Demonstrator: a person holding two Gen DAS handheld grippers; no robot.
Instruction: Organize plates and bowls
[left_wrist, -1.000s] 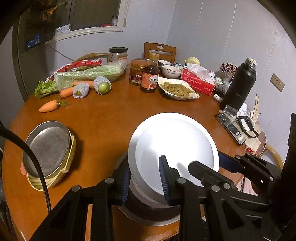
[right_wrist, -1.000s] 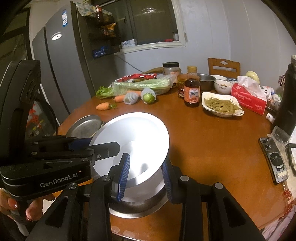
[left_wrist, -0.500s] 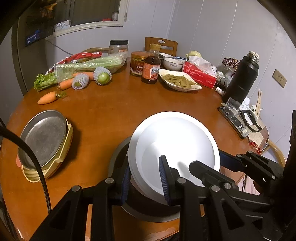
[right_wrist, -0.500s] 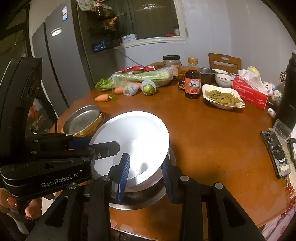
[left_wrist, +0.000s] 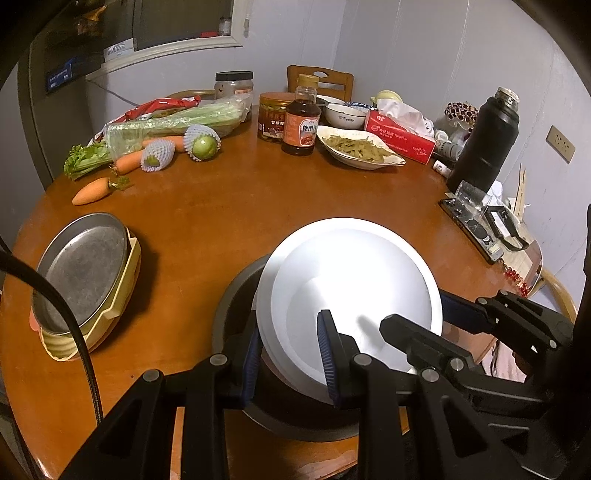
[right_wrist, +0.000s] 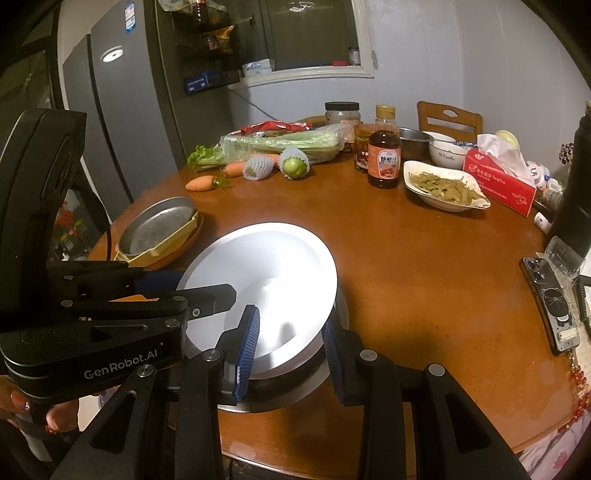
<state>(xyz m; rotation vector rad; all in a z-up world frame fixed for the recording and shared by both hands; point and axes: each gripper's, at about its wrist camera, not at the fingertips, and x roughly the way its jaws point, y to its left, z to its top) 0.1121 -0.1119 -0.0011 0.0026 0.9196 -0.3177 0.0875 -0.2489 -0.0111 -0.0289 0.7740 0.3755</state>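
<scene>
Both grippers clamp the near rim of a tilted stack of white plates (left_wrist: 351, 280), one from each side. The left gripper (left_wrist: 290, 363) has its blue fingers (left_wrist: 327, 354) narrow across the stack's edge; the right gripper (right_wrist: 290, 349) grips the same rim, one finger over the top plate and one under it. The left gripper's body reads "GenRobot.AI". Under the plates sits a metal pan (right_wrist: 295, 391) on the round wooden worktop (left_wrist: 229, 206), near its front edge. Compared with a second ago, the pan shows more in front of and beneath the plates, and the far items sit slightly higher in the picture; the grip is unchanged.

To the left, a grey metal dish (left_wrist: 85, 266) rests in a yellow tray (left_wrist: 122, 295) at the worktop's left edge. The middle of the worktop is bare wood. Farther back lie carrots (left_wrist: 94, 190), celery (left_wrist: 173, 123) and netted fruit (left_wrist: 201, 144). A brown sauce bottle (left_wrist: 301, 122) carries a Chinese label. A dish of green vegetables (left_wrist: 360, 151) stands beside a red tissue box (left_wrist: 400, 138). A bowl (left_wrist: 345, 114) has small lettering too blurred to read. A black flask (left_wrist: 484, 144) stands far right, and a phone (right_wrist: 550, 299) lies at the right edge.
</scene>
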